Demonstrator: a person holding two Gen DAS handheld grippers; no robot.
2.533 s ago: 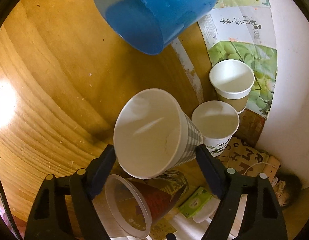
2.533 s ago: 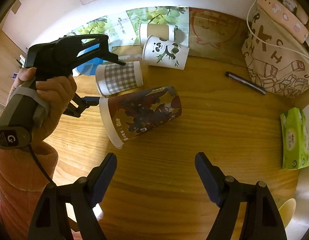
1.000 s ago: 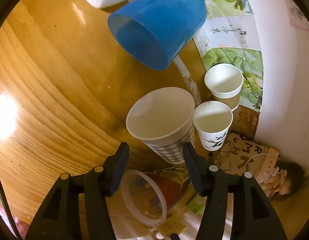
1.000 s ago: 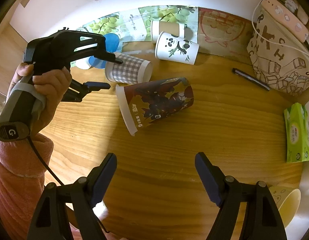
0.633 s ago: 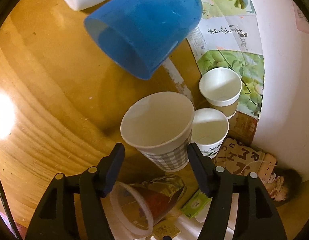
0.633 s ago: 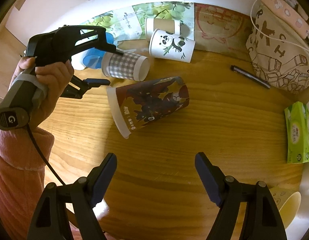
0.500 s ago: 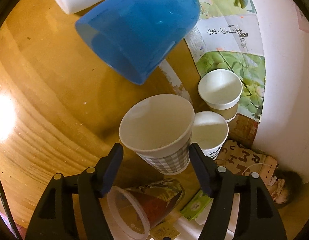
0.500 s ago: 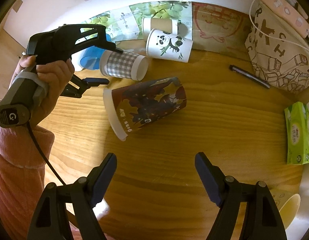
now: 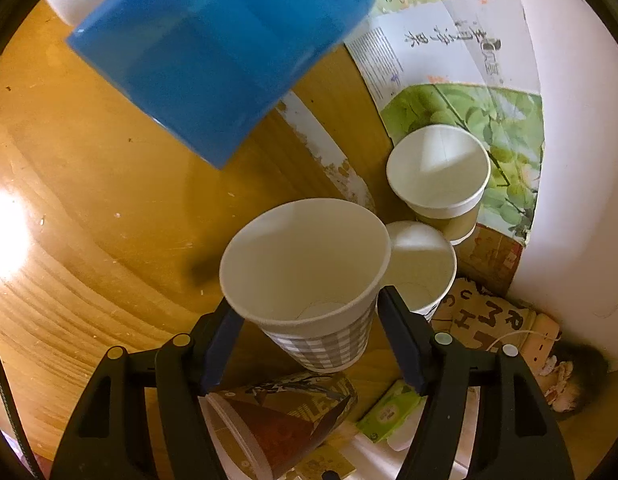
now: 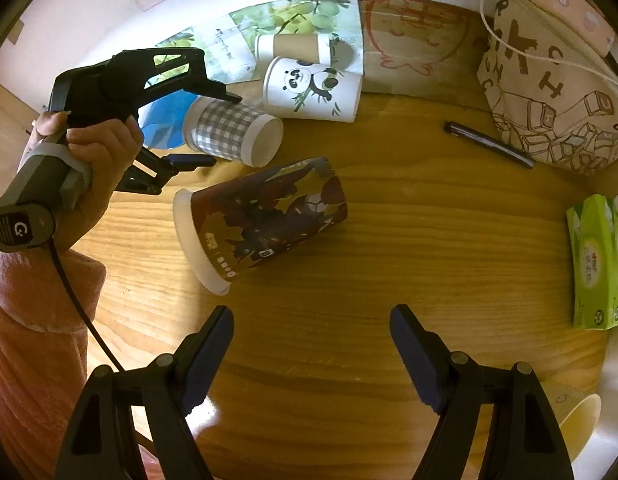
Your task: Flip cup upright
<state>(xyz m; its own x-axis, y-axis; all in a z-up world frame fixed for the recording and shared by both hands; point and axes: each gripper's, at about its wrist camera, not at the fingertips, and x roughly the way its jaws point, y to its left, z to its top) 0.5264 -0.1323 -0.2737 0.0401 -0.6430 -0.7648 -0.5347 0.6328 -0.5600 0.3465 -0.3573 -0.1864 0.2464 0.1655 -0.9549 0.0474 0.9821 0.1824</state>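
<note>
At nine o'clock of the wooden table point(image 10: 389, 248), the left gripper point(image 10: 219, 130) straddles the checked cup point(image 10: 229, 133) — its jaws spread just wider than the cup, one finger above the wall, one below, neither visibly pressing. Behind it lies a blue cup point(image 10: 167, 118). The checked cup lies on its side, mouth toward three o'clock; through the left wrist camera its white mouth point(image 9: 305, 256) fills the gap between the fingers. Toward centre, a dark printed cup point(image 10: 261, 224) also lies tipped over; at twelve, a panda cup point(image 10: 313, 90) too. At six o'clock the right gripper point(image 10: 311, 340) hangs empty, jaws wide apart. The flip looks barely begun: gripping, lifting and righting all remain.
</note>
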